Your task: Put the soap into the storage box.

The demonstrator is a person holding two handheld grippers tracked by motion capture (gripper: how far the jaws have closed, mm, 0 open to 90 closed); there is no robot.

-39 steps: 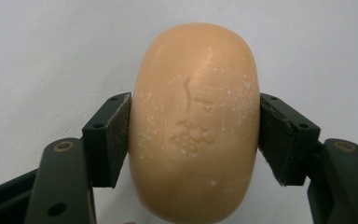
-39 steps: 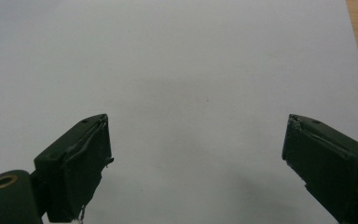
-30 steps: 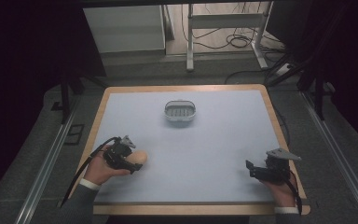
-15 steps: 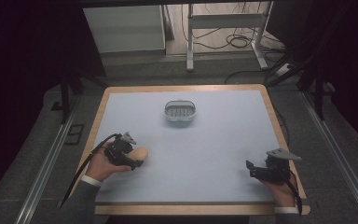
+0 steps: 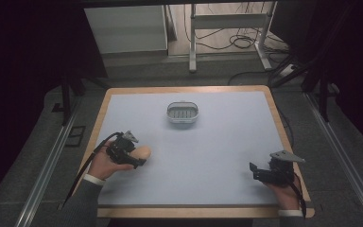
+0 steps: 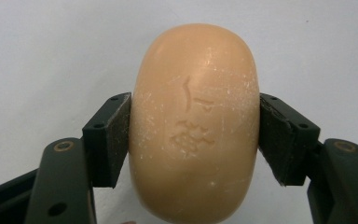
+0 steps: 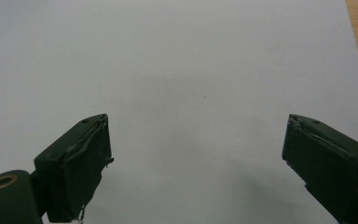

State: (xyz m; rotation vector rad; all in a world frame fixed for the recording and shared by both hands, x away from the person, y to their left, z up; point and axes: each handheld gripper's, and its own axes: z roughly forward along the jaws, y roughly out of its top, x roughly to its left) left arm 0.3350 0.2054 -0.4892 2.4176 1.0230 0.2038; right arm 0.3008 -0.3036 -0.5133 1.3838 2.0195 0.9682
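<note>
Squarely between the left gripper [image 6: 195, 135] fingers, clamped, the soap bar [image 6: 194, 121]; right gripper [image 7: 196, 163] fingers wide.

Wood-edged white table [image 5: 217, 142], small grey basket [image 5: 183, 112] on it.

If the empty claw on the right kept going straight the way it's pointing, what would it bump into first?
Probably nothing on the table. The right claw, jaws wide apart, points leftward across the bare white table. The soap in the left claw lies roughly that way, but far off, and whether the line meets it is unclear.
</note>
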